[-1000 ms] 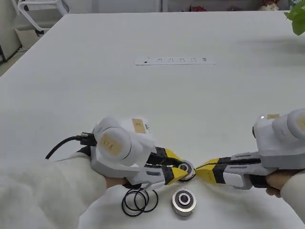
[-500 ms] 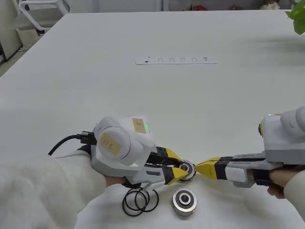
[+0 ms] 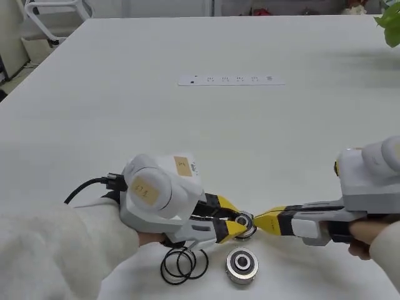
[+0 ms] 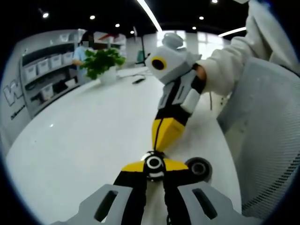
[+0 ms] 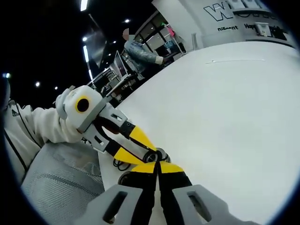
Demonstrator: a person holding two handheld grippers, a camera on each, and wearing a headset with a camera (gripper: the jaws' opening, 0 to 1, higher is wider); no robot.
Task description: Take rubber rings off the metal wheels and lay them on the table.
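Observation:
My left gripper (image 3: 239, 225) is shut on a small metal wheel (image 3: 244, 220), held just above the table; the left gripper view has this wheel (image 4: 154, 162) between the yellow jaw tips (image 4: 154, 167). My right gripper (image 3: 257, 222) comes in from the right, shut, its tips against the wheel's rim. I cannot tell whether it pinches a ring. In the right gripper view its shut tips (image 5: 158, 165) meet the wheel (image 5: 159, 153). A second wheel (image 3: 241, 262) lies flat in front. Black rubber rings (image 3: 183, 263) lie loose beside it.
A white power strip (image 3: 230, 79) lies mid-table, far from the work. A black cable (image 3: 84, 187) trails left from the left gripper. A green plant (image 3: 390, 24) stands at the far right edge. An office chair (image 3: 53, 12) is beyond the table's far left corner.
The right gripper's body has drawn a little to the right while its tips stay at the held wheel. The left gripper, lying wheel and loose rings have not moved.

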